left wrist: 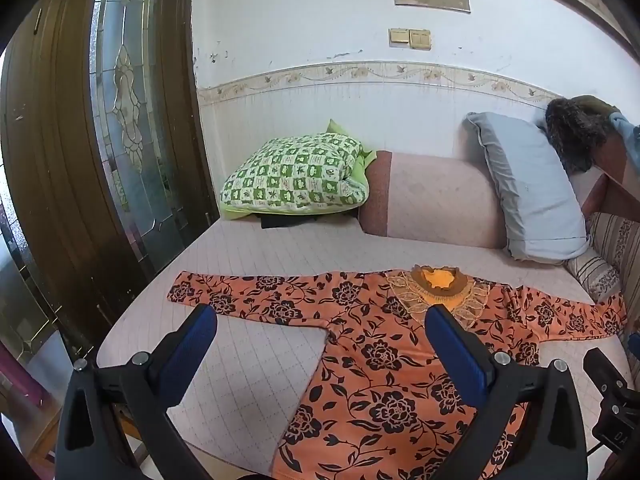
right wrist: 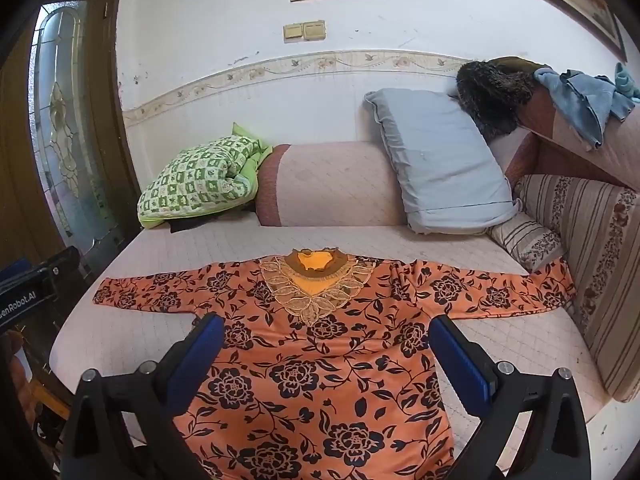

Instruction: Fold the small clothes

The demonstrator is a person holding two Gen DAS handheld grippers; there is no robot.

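An orange long-sleeved top with black flowers (left wrist: 380,356) (right wrist: 320,360) lies flat on a pale quilted sofa seat (left wrist: 256,360) (right wrist: 116,344), both sleeves spread out, its lace collar (right wrist: 316,284) toward the backrest. My left gripper (left wrist: 320,320) hovers open above the top's left side, near the left armpit, with nothing between its blue pads. My right gripper (right wrist: 326,330) hangs open over the chest of the top, holding nothing. The right gripper's body (left wrist: 612,400) shows at the right edge of the left wrist view.
A green checked cushion (left wrist: 296,176) (right wrist: 200,176) and a grey pillow (left wrist: 528,188) (right wrist: 440,168) lean at the back. A striped cushion (right wrist: 528,240) sits at the right. A dark furry item (right wrist: 492,92) and blue cloth (right wrist: 580,100) lie on the backrest. A wooden glass door (left wrist: 116,120) stands left.
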